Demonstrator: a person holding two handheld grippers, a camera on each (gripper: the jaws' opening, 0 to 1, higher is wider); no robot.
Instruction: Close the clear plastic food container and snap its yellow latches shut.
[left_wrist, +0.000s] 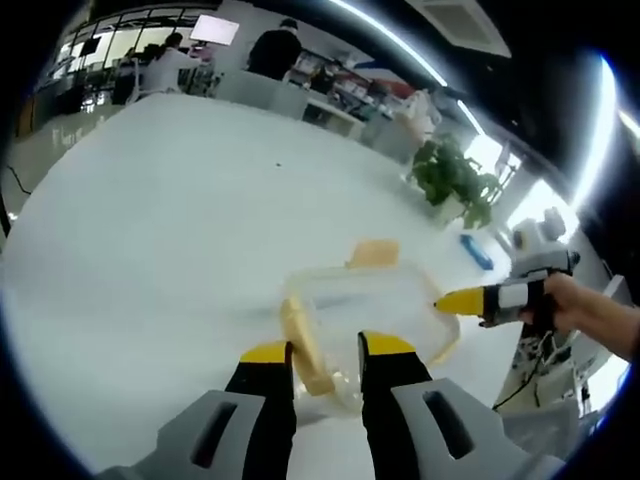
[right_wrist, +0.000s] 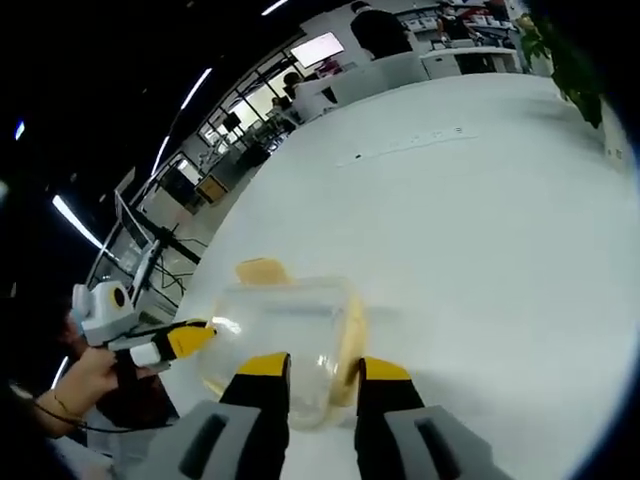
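Clear plastic container (left_wrist: 365, 305) with yellow latches (left_wrist: 372, 252) sits between left gripper (left_wrist: 327, 352) and right gripper (right_wrist: 325, 370), both parted; no writing legible.

clear container (left_wrist: 370, 310) | lid on | yellow latches (left_wrist: 372, 252) sticking out | resting on white table (left_wrist: 150, 220)

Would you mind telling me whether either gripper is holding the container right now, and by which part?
Neither clearly holds it. The left gripper and right gripper are open at opposite sides of the clear container, astride its yellow latches.
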